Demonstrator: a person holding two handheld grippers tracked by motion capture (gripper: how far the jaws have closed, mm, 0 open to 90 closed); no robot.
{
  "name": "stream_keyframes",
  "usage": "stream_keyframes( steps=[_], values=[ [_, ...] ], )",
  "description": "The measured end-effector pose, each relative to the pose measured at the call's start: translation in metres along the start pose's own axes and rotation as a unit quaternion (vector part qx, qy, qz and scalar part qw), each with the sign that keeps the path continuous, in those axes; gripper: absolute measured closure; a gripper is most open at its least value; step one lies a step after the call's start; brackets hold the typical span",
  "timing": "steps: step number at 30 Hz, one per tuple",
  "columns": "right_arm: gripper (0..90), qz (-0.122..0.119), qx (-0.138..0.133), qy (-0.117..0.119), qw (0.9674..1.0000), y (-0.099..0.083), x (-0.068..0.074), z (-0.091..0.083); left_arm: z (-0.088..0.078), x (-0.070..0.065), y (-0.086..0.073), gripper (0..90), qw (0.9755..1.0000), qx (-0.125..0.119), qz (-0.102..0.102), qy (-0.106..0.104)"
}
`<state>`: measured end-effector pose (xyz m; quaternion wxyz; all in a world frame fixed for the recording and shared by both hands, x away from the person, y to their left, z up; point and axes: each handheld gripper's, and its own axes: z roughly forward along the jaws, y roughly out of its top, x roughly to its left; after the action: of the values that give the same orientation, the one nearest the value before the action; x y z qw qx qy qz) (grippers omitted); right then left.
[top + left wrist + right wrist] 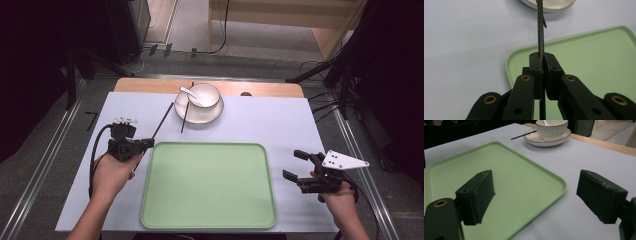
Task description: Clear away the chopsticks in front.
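**Left gripper clamps one chopstick; right gripper idle and spread**

High view: left gripper (142, 144) sits at the left of the table, just off the far-left corner of the green tray (165, 210). Its jaws are clenched on a black chopstick (162, 120), which runs from the gripper up and away toward the plate (216, 111). The chopstick's far tip ends just short of the plate's left rim. Second chopstick (186, 109) lies across the plate's left edge, its near end on the white table cover (280, 125). White bowl (209, 96) stands on the plate with a white spoon (190, 93) in it. Plate is at the far middle of the table, well apart from the tray. Right gripper (295, 165) is at the right, just beside the tray's right edge, jaws spread, nothing between them.

Left gripper view: pads pressed together on the chopstick (540, 32), gripped partway along; the stick continues below the pads. It points at the plate rim (554, 6). Tray corner (510, 62) lies under the jaws.

Right gripper view: both pads (477, 195) wide apart, released, over the tray's near-right corner (562, 186). Bowl (551, 128) and plate (536, 140) far off, the resting chopstick (520, 136) poking out leftward.
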<state>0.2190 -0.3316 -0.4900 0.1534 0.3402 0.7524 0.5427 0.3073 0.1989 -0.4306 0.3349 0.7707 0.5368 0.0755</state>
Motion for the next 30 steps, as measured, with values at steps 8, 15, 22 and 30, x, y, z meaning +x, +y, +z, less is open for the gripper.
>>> stream_keyframes(
  steps=[8, 15, 22, 30],
  values=[
    [15.0, -0.003, 0.000, 0.008, 1.0000, 0.004, -0.004, 0.008, -0.002, -0.009, -0.036, 85.8, 0.9996, 0.013, -0.023, -0.013],
    [15.1, -0.013, 0.007, 0.021, 0.9997, 0.009, -0.003, 0.019, -0.003, -0.014, -0.066, 85.8, 0.9987, 0.021, -0.046, 0.001],
    [15.4, -0.018, 0.008, 0.028, 0.9994, 0.011, -0.002, 0.025, 0.009, -0.027, -0.086, 85.7, 0.9978, 0.048, -0.045, 0.007],
    [15.4, -0.017, 0.007, 0.027, 0.9995, 0.011, -0.003, 0.023, 0.026, -0.023, -0.086, 85.6, 0.9961, 0.065, -0.061, 0.001]
  ],
)
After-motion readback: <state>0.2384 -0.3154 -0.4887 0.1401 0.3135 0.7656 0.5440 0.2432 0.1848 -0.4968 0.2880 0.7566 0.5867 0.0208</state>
